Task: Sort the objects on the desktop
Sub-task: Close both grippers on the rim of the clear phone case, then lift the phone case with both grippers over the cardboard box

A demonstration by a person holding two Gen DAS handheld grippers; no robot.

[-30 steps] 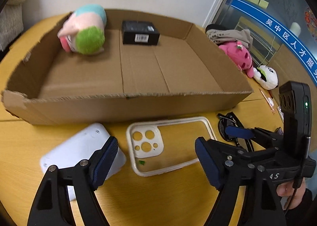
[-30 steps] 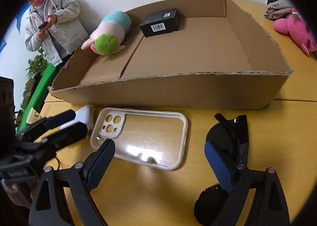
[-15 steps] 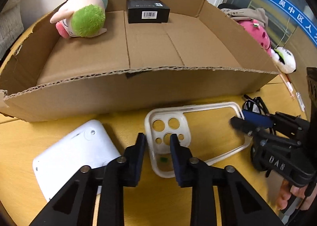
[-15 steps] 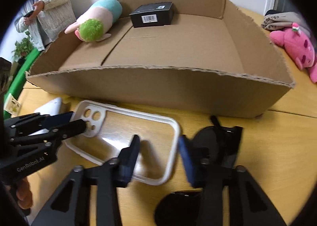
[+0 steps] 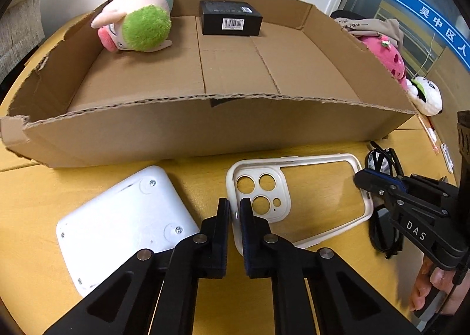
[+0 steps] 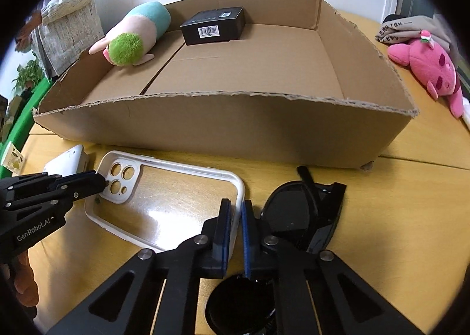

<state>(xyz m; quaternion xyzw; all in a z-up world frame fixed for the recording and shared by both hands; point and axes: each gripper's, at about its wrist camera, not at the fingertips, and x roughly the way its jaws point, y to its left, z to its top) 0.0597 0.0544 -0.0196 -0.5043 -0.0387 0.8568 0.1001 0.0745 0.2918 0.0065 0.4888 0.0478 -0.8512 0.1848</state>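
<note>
In front of the shallow brown cardboard tray (image 5: pixel 205 126), my left gripper (image 5: pixel 234 211) has clamped from wide open onto the white-rimmed clear phone case (image 5: pixel 296 200) at its camera end; my right gripper (image 6: pixel 235 217) has likewise clamped its opposite end. Judgement: lift into tray follows.

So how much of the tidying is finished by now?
Done: a plush toy and a black box lie in the cardboard tray. In hand: the left gripper and right gripper each pinch an end of the phone case. Left: sunglasses and a white device.
</note>
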